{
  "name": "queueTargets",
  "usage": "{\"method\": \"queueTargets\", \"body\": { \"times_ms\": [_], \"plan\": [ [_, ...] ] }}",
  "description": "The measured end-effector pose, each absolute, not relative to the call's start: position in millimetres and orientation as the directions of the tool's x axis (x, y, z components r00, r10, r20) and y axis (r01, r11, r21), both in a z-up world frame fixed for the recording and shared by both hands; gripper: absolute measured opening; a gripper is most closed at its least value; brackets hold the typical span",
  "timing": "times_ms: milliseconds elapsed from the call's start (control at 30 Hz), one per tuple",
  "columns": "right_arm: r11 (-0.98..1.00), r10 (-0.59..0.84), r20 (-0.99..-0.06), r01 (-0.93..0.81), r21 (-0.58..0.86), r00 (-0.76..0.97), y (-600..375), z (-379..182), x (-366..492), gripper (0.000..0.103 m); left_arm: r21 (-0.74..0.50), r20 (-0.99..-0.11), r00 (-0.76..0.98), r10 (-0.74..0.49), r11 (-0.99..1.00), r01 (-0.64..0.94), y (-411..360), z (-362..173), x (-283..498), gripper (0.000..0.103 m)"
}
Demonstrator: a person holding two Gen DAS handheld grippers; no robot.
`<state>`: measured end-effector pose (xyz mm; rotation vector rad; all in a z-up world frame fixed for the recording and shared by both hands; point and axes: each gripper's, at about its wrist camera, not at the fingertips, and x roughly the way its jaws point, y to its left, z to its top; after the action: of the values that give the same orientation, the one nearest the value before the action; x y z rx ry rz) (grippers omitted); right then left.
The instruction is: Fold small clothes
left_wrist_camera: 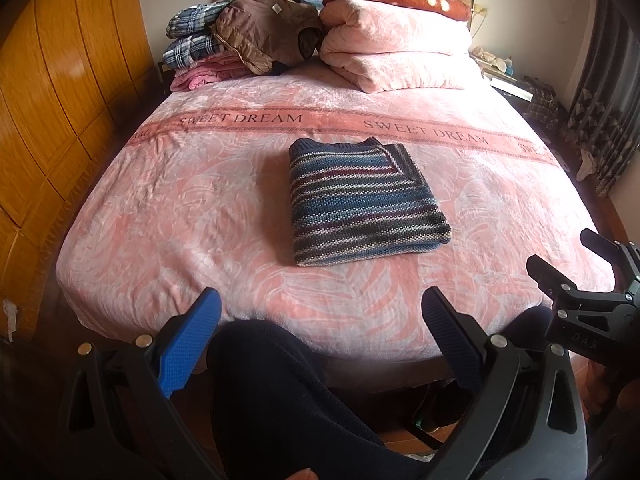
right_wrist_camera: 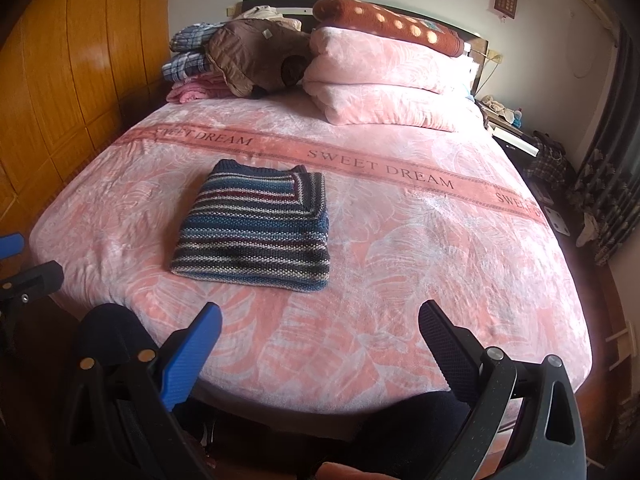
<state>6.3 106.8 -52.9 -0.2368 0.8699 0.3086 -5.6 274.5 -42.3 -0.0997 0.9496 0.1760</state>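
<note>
A striped knit sweater [left_wrist_camera: 360, 202] in blue, grey and maroon lies folded into a neat rectangle on the pink bed cover [left_wrist_camera: 192, 208]; the right wrist view shows the sweater [right_wrist_camera: 260, 228] left of centre. My left gripper [left_wrist_camera: 322, 304] hangs open over the bed's near edge, well short of the sweater, with nothing between its fingers. My right gripper [right_wrist_camera: 320, 320] is also open and empty, held back at the near edge. The right gripper's black jaws [left_wrist_camera: 576, 268] show at the right of the left wrist view.
At the headboard lie a stack of folded clothes [left_wrist_camera: 204, 46], a brown jacket [left_wrist_camera: 268, 36] and folded pink quilts [left_wrist_camera: 396, 48]. A wooden wardrobe [left_wrist_camera: 52, 100] lines the left side. A cluttered nightstand [right_wrist_camera: 508, 120] and curtains [right_wrist_camera: 608, 184] stand right. A person's dark-trousered legs [left_wrist_camera: 280, 392] are below.
</note>
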Motion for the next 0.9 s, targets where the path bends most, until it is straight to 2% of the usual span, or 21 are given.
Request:
{"method": "queueTargets", "body": {
  "times_ms": [167, 900],
  "plan": [
    [0.920, 0.142, -0.738, -0.362, -0.146, 0.660, 114.9, -47.8, -8.4, 0.099, -0.015, -0.816, 0.569, 0.099, 0.981, -0.193, 272.8, -41.8, -13.2, 0.100],
    [0.918, 0.187, -0.721, -0.380, -0.114, 0.667, 112.8, -23.6, -37.4, 0.099, 0.000, -0.806, 0.582, 0.111, 0.982, -0.187, 259.6, -31.2, -41.4, 0.100]
  ]
}}
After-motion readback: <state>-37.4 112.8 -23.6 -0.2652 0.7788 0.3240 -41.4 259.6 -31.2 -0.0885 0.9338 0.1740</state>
